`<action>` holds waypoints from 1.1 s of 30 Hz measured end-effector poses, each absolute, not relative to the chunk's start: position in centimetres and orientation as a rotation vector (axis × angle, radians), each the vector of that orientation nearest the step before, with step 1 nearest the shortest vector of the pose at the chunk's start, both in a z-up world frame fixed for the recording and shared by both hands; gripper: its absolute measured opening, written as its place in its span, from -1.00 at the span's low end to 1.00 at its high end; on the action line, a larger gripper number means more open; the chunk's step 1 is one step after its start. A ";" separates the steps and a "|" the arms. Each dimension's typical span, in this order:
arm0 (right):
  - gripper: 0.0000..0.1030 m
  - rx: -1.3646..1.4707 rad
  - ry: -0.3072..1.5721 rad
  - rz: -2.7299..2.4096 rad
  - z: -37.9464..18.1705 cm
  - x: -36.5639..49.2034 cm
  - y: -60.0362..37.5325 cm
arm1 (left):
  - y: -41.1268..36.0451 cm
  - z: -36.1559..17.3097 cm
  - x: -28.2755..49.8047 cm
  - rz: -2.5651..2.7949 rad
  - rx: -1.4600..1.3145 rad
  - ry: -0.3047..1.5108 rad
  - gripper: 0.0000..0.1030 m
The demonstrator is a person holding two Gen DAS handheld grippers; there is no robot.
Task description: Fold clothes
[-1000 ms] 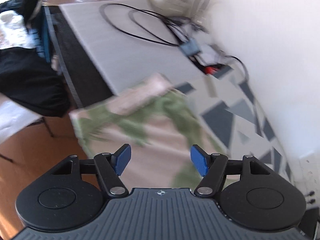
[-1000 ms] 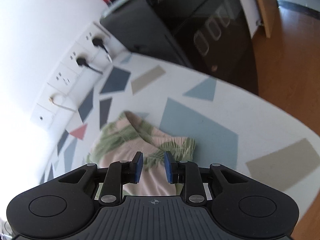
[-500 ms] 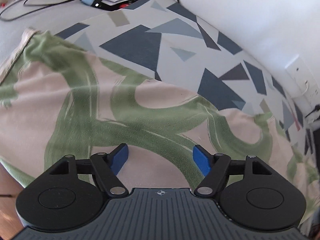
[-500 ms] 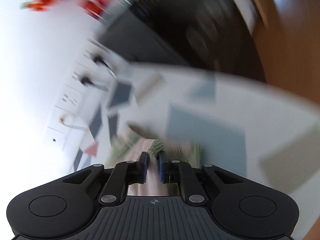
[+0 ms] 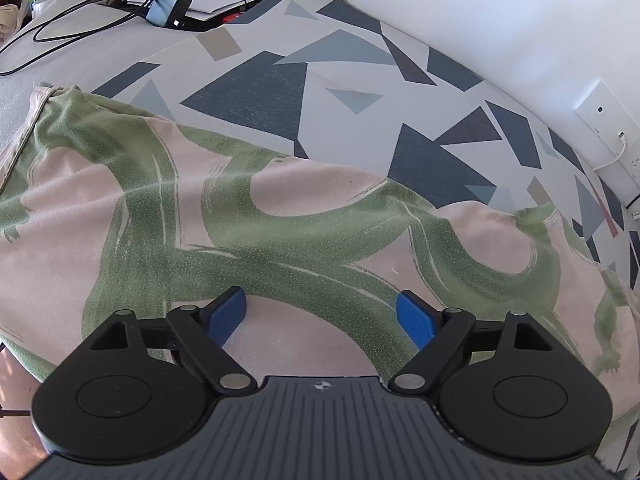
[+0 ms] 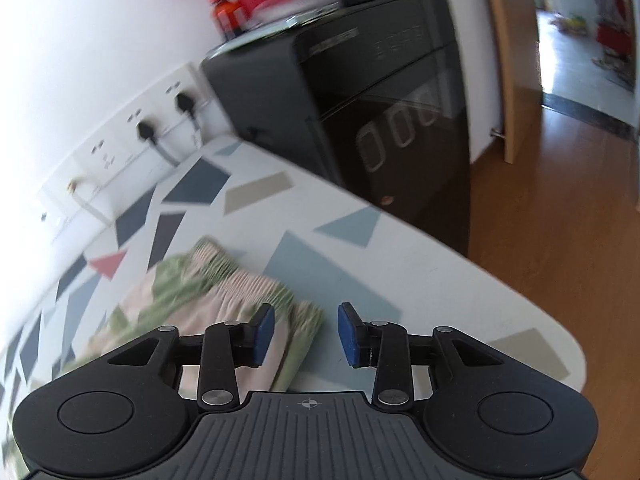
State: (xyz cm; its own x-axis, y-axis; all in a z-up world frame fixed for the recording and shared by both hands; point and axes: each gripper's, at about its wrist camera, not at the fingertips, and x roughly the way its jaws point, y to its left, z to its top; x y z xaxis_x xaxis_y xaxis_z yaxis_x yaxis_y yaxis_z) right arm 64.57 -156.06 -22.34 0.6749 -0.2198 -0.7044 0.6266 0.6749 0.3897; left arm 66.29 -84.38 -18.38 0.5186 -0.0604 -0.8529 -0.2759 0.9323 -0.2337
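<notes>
Now that both grippers have just been opening, the left gripper [image 5: 320, 312] hangs spread over the shorts [image 5: 248, 232] on the table [image 5: 256, 92]; the right gripper [image 6: 306, 334] stands parted beside the waistband, apparently released, so a fold seems finished.

My left gripper [image 5: 322, 312] has a dark grey ribbed housing with a small crosshair mark at its front edge. Two black round-lobed plates flank it, each with a shallow circular recess and a triangular cut-out. Black link arms run on silver pivot pins to blue pads [image 5: 228, 314]. My right gripper [image 6: 306, 334] is built the same: ribbed grey body, crosshair mark, black lobes, silver pins, darker blue pads [image 6: 264, 332].
</notes>
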 end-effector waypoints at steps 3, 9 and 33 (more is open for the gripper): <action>-0.25 0.691 0.720 -0.492 -23.1 65.2 -155.6 | -84.8 -18.5 66.4 0.131 -0.338 1.026 0.72; -0.83 0.724 0.720 -0.483 -23.7 65.9 -154.9 | -86.1 -18.8 66.5 0.127 -0.257 1.027 0.82; -0.31 0.541 0.496 -0.680 -17.0 61.7 -154.9 | -92.8 -17.5 70.1 -0.159 -0.109 0.950 0.85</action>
